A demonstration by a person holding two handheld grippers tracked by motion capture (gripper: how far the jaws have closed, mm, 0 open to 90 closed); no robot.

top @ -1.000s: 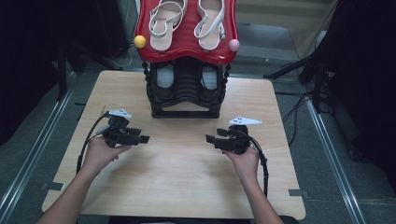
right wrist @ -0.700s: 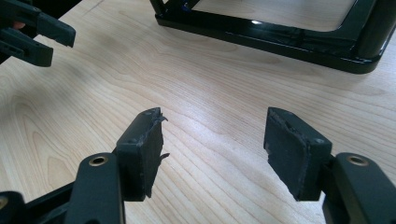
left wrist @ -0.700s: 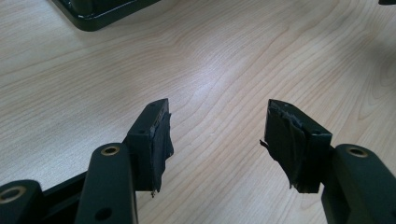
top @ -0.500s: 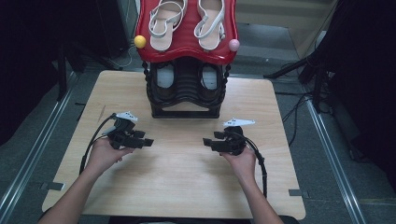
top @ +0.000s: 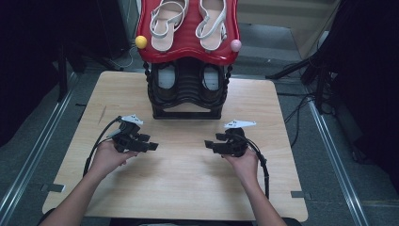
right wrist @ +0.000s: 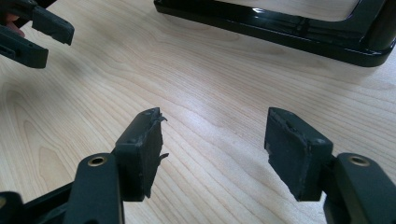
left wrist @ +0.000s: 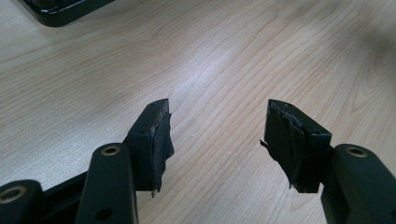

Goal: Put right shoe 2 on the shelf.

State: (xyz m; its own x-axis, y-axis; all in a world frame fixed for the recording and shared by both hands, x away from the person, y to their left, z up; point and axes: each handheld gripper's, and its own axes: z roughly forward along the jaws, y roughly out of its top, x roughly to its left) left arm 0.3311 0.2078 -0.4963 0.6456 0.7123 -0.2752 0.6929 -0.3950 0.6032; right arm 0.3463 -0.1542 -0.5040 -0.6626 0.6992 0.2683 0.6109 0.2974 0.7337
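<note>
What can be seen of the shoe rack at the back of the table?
The shoe rack stands upright at the table's far edge, centred. Its glossy red top shelf, wavy-edged, carries a pair of white strappy sandals, with a yellow ball and a pink ball at its front corners. Below it, a black ribbed frame holds dark shoes. Its black base rests on the wood. Neither set of tongs touches it.
</note>
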